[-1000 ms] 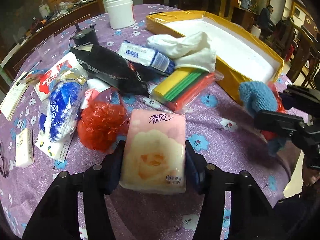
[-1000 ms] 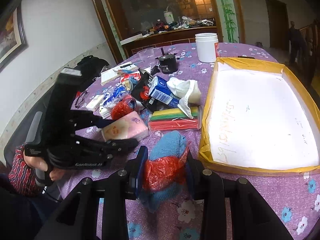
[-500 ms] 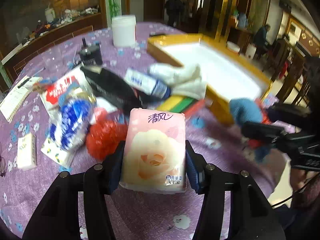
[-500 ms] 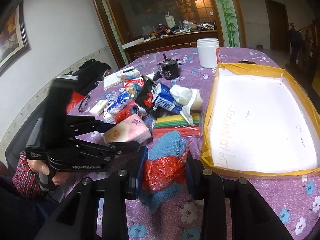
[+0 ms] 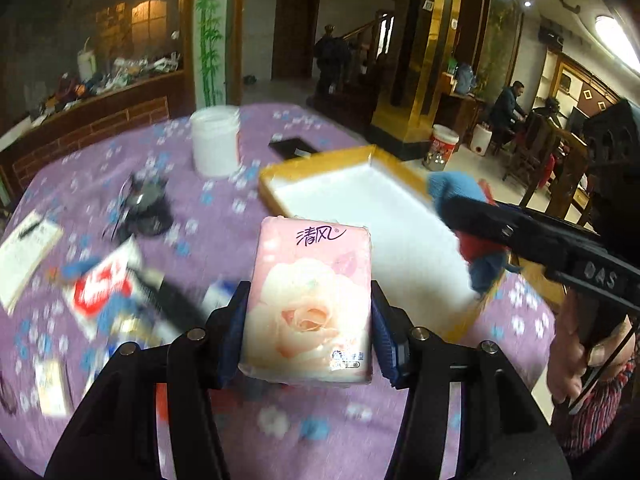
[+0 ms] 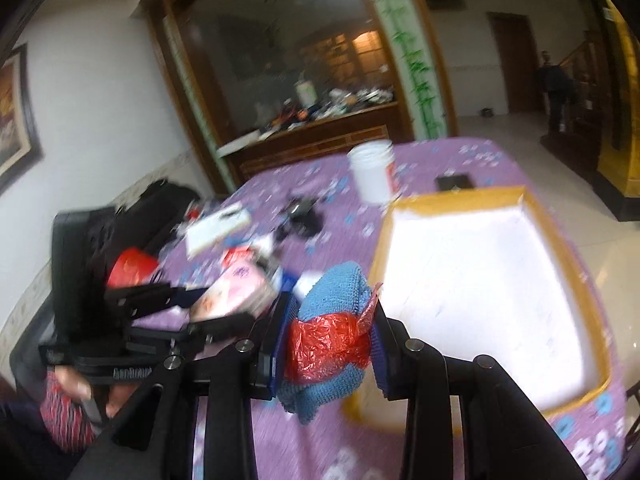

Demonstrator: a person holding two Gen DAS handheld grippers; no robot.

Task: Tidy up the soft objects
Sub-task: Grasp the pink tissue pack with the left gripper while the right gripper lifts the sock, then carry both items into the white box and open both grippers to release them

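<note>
Above the table [image 5: 248, 216] | left tool [image 5: 310, 316] clamps one tissue pack [image 5: 312, 300] | right tool [image 6: 328, 344] clamps one blue cloth [image 6: 336, 292]

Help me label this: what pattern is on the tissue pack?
Pale pink with a rose print on the tissue pack, clearest in the left wrist view.

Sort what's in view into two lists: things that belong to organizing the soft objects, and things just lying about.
Part of the job:
- pink tissue pack, held in the left tool
- blue knit cloth with red plastic bag, held in the right tool
- yellow-rimmed white tray

Lying about:
- white jar
- notepad
- black phone
</note>
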